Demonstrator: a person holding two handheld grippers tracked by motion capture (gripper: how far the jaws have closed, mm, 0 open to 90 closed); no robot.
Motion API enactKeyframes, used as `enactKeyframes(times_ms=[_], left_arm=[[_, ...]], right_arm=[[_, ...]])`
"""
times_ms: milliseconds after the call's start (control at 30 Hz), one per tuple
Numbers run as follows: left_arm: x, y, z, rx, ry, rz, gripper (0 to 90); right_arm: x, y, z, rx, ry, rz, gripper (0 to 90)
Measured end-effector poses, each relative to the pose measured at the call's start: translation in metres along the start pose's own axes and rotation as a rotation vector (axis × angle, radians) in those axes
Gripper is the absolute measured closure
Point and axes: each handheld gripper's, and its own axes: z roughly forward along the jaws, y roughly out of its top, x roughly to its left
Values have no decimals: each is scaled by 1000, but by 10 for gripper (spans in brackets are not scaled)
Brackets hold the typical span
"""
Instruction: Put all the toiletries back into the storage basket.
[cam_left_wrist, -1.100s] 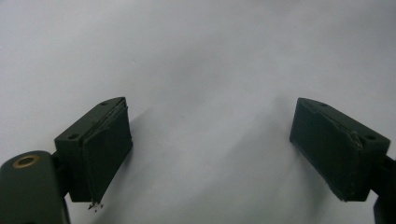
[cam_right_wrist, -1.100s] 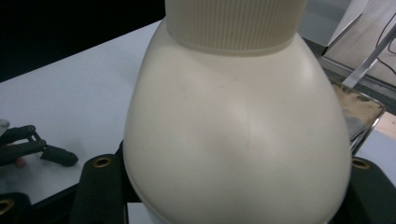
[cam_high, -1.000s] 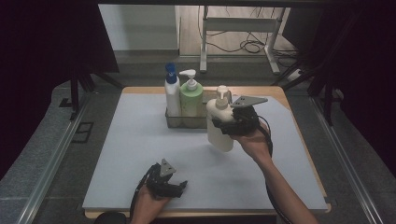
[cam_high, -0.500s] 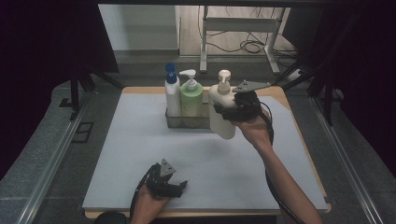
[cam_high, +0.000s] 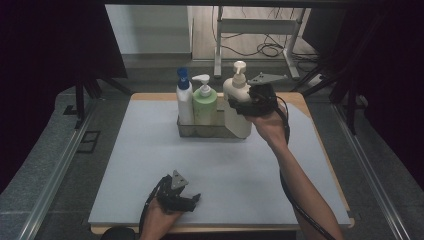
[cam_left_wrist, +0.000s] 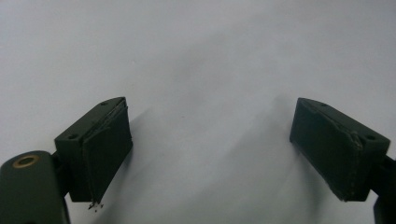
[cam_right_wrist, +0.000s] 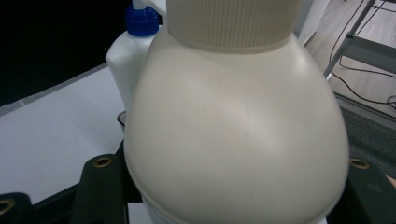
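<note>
1. Cream pump bottle (cam_high: 237, 102), pinched at its body by the right gripper (cam_high: 250, 102), has gone farther and higher than a second ago; then it hung over the mat right of the wire caddy (cam_high: 200, 131), and it now stands upright at the caddy's right end.
2. Half a second ago it was already nearly there; the shift since is small.
3. Left gripper (cam_high: 192, 200) has kept its place at the near edge of the grey mat (cam_high: 125, 165), jaws spread with bare mat (cam_left_wrist: 196, 70) between them.
4. White bottle with a blue cap (cam_high: 184, 100) and green pump bottle (cam_high: 205, 105) stand in the caddy as before.
5. Whether the cream bottle's base sits inside the caddy or hangs just beside it, I cannot tell.
6. Right gripper view: the cream bottle (cam_right_wrist: 238, 126) hides most of the jaws and cuts off its own pump; behind it peeks the blue-capped bottle (cam_right_wrist: 135, 42).
</note>
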Motion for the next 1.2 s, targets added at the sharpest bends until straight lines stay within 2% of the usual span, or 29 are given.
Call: enactKeyframes(times_ms=[567, 1200], left_arm=[[0, 0, 0, -1, 0, 1, 120], [0, 0, 0, 1, 1, 3, 121]], right_arm=[[-18, 12, 32, -17, -58, 22, 381], [-34, 7, 68, -26, -123, 46, 381]])
